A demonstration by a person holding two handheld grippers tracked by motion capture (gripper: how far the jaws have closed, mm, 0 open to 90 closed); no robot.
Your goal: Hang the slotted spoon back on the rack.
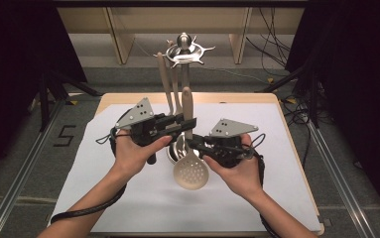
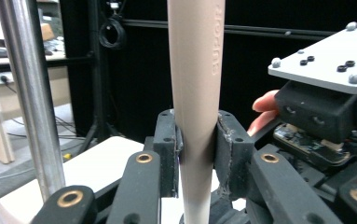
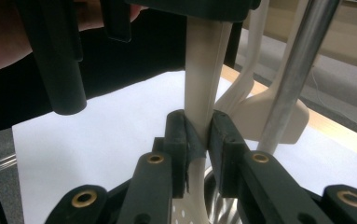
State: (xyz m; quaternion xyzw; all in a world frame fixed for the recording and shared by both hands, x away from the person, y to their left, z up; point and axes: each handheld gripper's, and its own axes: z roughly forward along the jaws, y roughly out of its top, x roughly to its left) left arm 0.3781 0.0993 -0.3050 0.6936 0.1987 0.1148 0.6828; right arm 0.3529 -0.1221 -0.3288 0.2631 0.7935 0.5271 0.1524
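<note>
Both clamped on the upright slotted spoon (image 1: 191, 168), left gripper (image 1: 180, 120) high, right gripper (image 1: 193, 143) lower, likely steadying it for hanging on the rack (image 1: 184, 49).

The skimmer (image 1: 191, 171) clamped between both tools is beige, its round head dotted with small holes. The left tool (image 1: 177, 121) and right tool (image 1: 193, 144) are black, each topped by a grey plate with dark dots. The bench (image 1: 277, 148) beneath them is white with a pale wooden edge. The rack pole (image 3: 292, 70) beside the right tool is shiny silver.
</note>
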